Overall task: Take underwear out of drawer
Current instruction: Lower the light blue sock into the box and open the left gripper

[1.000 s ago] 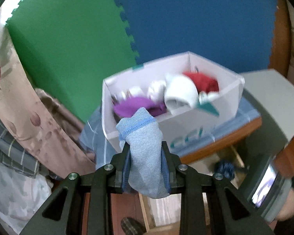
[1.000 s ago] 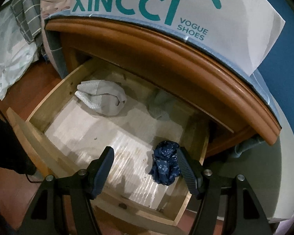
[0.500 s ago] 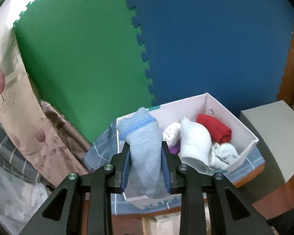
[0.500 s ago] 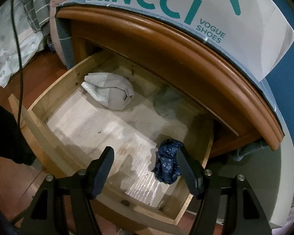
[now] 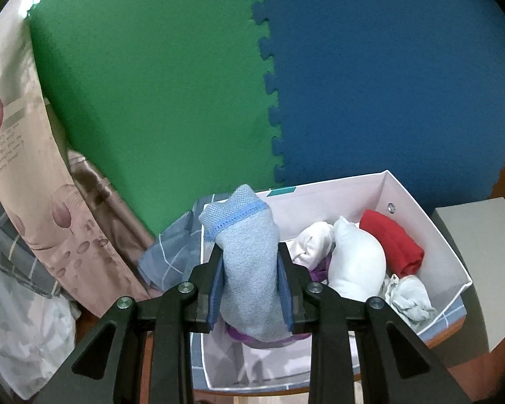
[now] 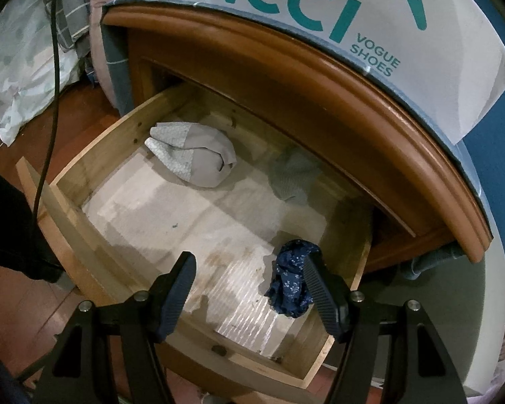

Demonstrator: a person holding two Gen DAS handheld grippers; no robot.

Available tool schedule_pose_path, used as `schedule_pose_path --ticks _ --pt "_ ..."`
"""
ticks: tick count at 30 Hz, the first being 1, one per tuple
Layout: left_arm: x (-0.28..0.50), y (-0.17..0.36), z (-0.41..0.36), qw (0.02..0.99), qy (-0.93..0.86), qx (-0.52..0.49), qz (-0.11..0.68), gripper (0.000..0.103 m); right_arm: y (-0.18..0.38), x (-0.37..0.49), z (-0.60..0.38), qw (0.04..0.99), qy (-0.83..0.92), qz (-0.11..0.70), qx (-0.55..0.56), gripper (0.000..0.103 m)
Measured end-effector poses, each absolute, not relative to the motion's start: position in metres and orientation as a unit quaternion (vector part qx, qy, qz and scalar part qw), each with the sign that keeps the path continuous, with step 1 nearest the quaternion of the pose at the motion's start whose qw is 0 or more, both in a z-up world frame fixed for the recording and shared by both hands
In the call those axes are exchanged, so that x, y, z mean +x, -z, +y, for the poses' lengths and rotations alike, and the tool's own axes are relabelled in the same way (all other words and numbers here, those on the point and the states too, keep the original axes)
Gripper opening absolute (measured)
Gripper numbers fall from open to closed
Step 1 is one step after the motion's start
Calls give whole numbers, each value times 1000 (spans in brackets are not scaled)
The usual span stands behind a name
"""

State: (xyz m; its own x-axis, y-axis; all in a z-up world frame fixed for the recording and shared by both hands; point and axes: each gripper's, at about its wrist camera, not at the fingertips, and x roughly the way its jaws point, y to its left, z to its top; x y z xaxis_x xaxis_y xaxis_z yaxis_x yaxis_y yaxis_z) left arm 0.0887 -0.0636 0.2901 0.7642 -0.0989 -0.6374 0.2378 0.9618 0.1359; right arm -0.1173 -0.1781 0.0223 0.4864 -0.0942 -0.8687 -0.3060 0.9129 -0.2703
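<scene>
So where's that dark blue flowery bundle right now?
In the right wrist view, the dark blue bundle lies in the open drawer, near its front right corner, beside the right gripper's right finger.

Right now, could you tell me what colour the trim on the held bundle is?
Brighter blue stitched trim on pale blue-grey bundle; left wrist view.

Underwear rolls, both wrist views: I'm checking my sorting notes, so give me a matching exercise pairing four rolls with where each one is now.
Column one:
1. light blue roll
2. red roll
3. navy patterned roll
4. beige roll

Column two:
A. near the drawer's back left corner
B. clamped in the left gripper
C. in the white box, toward its far right side
D. in the drawer, beside the open right gripper's right finger

Pairs: 1-B, 2-C, 3-D, 4-A
</scene>
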Motion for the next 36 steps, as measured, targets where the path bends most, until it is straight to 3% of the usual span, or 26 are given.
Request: schedule_pose_path --ticks 36 --pt "106 -311 -79 929 88 110 341 26 -17 -116 -180 837 -62 505 -202 68"
